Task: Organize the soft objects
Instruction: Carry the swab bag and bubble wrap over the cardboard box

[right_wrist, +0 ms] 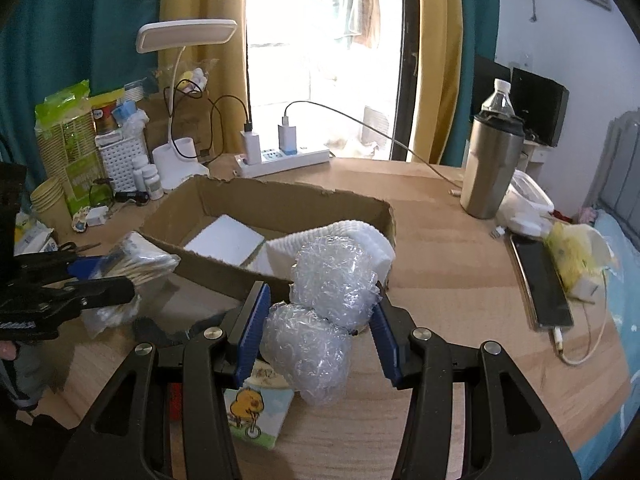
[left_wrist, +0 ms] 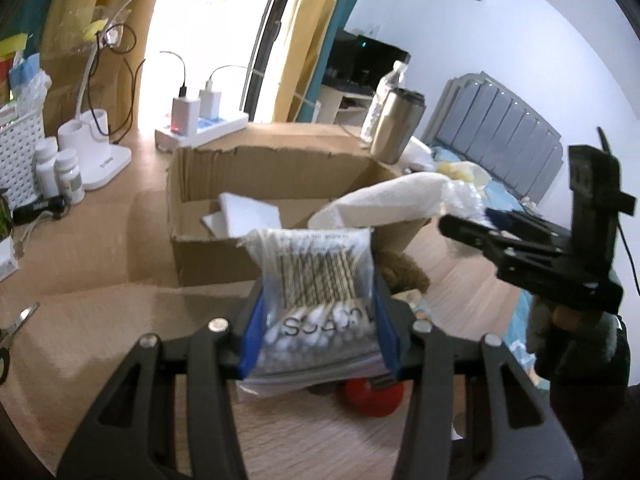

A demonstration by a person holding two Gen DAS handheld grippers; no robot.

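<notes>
On the left, the left claw (left_wrist: 316, 320) is clamped on a clear bag of cotton swabs (left_wrist: 320, 300), its blue pads pressing the bag's two sides. The bag is held in the air just short of the near wall of the cardboard box (left_wrist: 224, 256), which sits on the wooden surface (left_wrist: 100, 240). To place it well, I would carry the bag over that wall until it hangs fully above the box floor, next to the white foam sheet (right_wrist: 224, 242) already inside, and only then let the pads part; releasing too soon would likely drop it against the rim.

Further right, the right claw (right_wrist: 318, 312) is closed around a crumpled wad of bubble wrap (right_wrist: 324, 304), which bulges above and below the pads. It hovers near the box's front right corner, close to the white towel (right_wrist: 360, 240) draped there. The wad is springy, so a firm hold should be kept until it is over the open box. Both claws are close together, so moving one at a time seems safer.
</notes>
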